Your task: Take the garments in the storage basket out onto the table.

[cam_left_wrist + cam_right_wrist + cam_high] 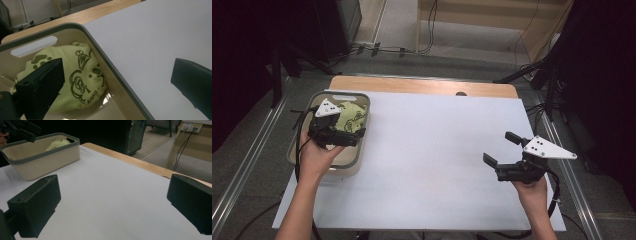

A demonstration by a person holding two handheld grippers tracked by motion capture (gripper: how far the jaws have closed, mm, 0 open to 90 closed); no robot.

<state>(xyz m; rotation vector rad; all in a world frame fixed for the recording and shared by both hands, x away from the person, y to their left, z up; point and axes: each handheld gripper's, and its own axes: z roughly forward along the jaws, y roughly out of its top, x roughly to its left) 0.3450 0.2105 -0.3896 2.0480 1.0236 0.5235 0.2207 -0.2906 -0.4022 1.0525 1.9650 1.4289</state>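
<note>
White table (437, 160); beige bin (357, 162) holds green printed cloth (75, 75).

A: Left gripper (343, 131) look?
B: Black body, two blocky black jaws w/ flat faces. Grey three-cornered plate (327, 108) on top, few dark dots on it, screws prob. Black cable (300, 131) loops off it.
A: Jaw detail?
B: Left gripper view: matte black, small round hole near one jaw's corner.
A: Right gripper (501, 148)?
B: Same build. Black, rectangular jaws, grey plate (548, 148) w/ dark dots, black cable (555, 197) trailing past the wrist.
A: Person?
B: Left hand (316, 156) & right hand (531, 190), both forearms bare, no sleeves, no gloves. Can't tell any markings on the jaws.
</note>
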